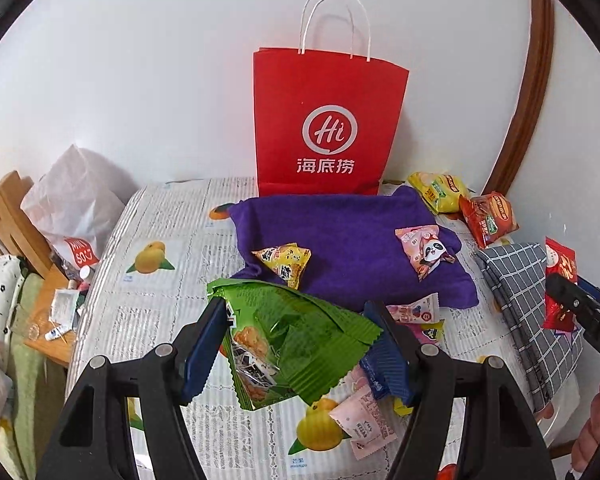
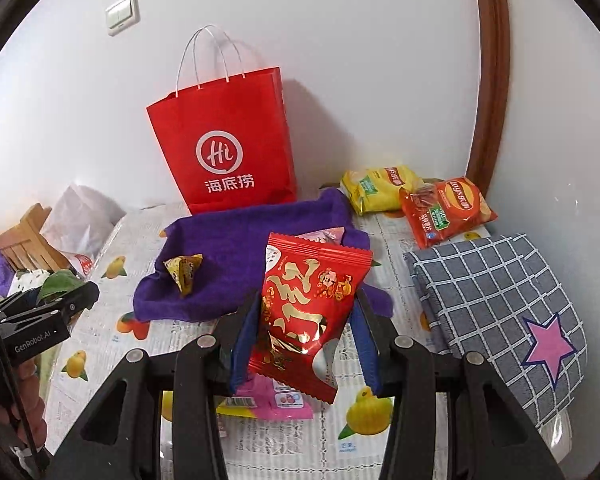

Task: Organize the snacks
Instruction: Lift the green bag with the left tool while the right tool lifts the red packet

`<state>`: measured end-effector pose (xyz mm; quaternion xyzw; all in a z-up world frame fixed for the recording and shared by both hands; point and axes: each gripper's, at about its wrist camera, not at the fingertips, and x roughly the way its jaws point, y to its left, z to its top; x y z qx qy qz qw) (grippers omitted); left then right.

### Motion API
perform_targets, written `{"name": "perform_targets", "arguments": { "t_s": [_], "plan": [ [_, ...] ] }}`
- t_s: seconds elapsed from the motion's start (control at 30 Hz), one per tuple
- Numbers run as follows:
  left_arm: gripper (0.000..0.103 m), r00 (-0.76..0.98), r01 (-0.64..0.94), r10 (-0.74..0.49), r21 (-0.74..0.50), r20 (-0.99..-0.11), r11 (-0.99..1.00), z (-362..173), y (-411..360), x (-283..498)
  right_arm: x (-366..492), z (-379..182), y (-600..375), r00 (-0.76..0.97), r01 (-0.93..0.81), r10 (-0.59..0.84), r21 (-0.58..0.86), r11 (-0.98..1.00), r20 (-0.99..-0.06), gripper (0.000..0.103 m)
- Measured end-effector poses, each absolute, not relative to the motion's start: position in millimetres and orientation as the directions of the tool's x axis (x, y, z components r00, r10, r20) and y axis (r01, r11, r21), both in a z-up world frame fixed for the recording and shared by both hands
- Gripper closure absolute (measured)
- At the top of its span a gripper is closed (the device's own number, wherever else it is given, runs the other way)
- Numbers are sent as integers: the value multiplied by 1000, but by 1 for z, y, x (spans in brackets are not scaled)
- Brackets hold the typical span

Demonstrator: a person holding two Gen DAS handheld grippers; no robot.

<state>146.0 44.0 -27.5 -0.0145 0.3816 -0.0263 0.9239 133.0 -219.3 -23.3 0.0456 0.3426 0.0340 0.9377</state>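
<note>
My left gripper is shut on a green snack packet, which hangs above the table's front. My right gripper is shut on a red and gold snack packet, held upright above the table. A red paper bag with white handles stands at the back against the wall. In front of it lies a purple towel bearing a yellow triangular snack and a pink panda snack. Pink packets lie on the table under the grippers.
Yellow chips and red chips lie at the back right. A folded grey checked cloth with a pink star covers the right side. A white plastic bag and a wooden chair stand left of the table.
</note>
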Motion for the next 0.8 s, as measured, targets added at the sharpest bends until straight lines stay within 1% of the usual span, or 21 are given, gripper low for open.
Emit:
{"name": "perform_targets", "arguments": {
  "t_s": [0.8],
  "plan": [
    [34, 695, 19, -54, -57, -717, 998, -35, 46, 149, 136, -30, -220, 747, -30, 111, 133, 991, -655, 58]
  ]
}}
